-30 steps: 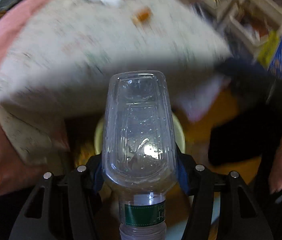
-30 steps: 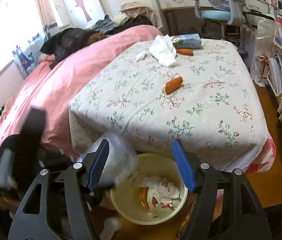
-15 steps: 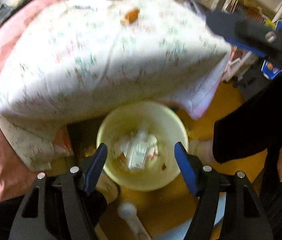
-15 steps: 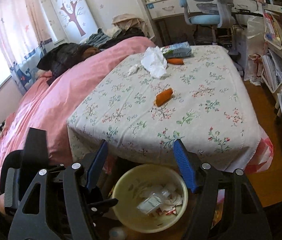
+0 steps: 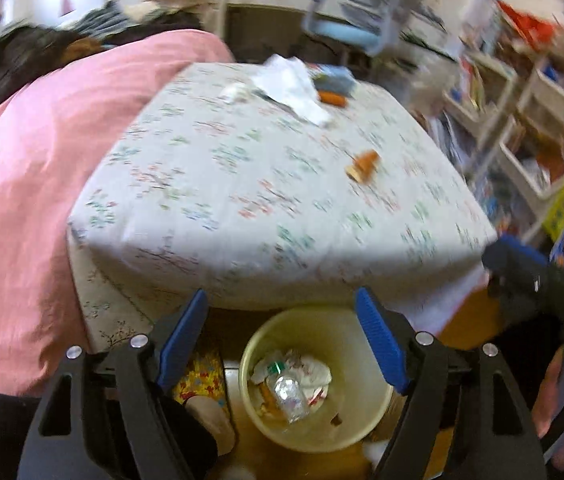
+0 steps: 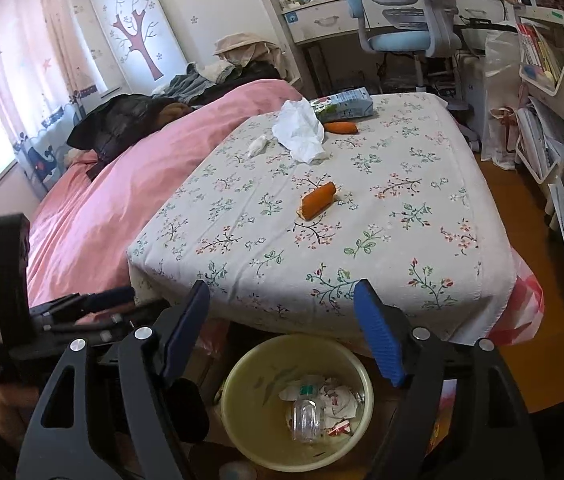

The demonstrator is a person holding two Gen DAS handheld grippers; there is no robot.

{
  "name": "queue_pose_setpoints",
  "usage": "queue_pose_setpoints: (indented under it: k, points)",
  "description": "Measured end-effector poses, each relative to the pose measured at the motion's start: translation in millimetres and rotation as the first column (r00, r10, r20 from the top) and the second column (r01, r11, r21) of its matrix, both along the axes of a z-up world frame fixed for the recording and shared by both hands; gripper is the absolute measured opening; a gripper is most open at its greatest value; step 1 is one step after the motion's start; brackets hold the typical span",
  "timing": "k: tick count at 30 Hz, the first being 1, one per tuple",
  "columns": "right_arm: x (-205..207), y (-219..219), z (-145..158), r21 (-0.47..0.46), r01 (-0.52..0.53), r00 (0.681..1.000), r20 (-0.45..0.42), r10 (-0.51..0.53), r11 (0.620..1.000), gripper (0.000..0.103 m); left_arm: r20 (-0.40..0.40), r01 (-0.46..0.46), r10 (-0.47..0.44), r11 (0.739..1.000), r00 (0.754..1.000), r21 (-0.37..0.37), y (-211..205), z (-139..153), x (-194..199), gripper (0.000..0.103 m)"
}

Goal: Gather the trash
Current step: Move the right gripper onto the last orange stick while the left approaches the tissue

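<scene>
While a clear bottle point(image 6: 305, 420) and crumpled wrappers already lie in the yellow bin point(image 6: 242, 432), we hold both the left gripper point(image 5: 282, 340) and right gripper point(image 6: 282, 332) with fingers spread wide and empty; tissue point(image 6: 300, 132), carton point(image 6: 344, 105) and two orange pieces point(image 6: 318, 200) await on the table point(image 6: 422, 248).

Both cameras sit low at the near edge of the floral-covered desk point(image 6: 362, 216), each looking forward and down between its own tongs. The left view is motion-blurred and tilted more steeply toward the yellow bin point(image 5: 314, 380) on the floor close below. The right view is sharp and faces further up the room, to the blue chair point(image 6: 398, 36) beyond the desk. Both share the bin point(image 6: 298, 400), the desk top point(image 5: 282, 184) and the pink bedding point(image 6: 94, 216) on their left.
</scene>
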State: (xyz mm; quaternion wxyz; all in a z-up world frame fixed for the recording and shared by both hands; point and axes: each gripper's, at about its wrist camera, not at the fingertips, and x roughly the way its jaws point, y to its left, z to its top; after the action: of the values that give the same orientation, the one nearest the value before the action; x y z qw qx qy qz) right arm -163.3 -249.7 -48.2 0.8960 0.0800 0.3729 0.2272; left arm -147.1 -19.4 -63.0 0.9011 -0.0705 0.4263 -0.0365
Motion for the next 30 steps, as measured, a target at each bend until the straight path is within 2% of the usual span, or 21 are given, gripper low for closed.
queue_pose_setpoints:
  k: [6, 8, 13, 18, 23, 30]
  points:
    - [22.7, 9.0, 3.7, -0.013, -0.003, 1.0, -0.014, 0.003, 1.0, 0.071, 0.034, -0.101, 0.104, 0.992, 0.994, -0.071, 21.7, 11.5, 10.3, 0.075]
    - [37.8, 18.4, 3.0, -0.032, -0.027, 0.999, -0.033, 0.026, 0.999, 0.071, 0.042, -0.107, 0.11, 0.992, 0.993, -0.061, 26.4, 16.0, 19.2, 0.075]
    - [80.9, 37.5, -15.0, -0.064, -0.057, 0.993, -0.103, 0.051, 0.996, 0.071, 0.075, -0.102, 0.101, 0.995, 0.992, 0.02, 38.0, 29.2, 56.6, 0.075]
    - [117.2, 42.8, -39.7, -0.046, -0.032, 0.987, -0.157, 0.025, 0.998, 0.066, 0.051, -0.106, 0.104, 0.994, 0.993, 0.034, 50.2, 25.3, 109.2, 0.075]
    - [138.2, 48.5, -52.7, -0.038, -0.013, 0.987, -0.16, 0.006, 0.999, 0.062, 0.048, -0.09, 0.087, 0.994, 0.995, 0.066, 51.8, 21.0, 158.7, 0.075]
    - [158.9, 60.9, -59.9, -0.075, -0.022, 0.992, -0.127, 0.012, 0.997, 0.055, -0.026, -0.075, 0.077, 0.995, 0.997, 0.072, 58.3, -4.0, 234.6, 0.075]
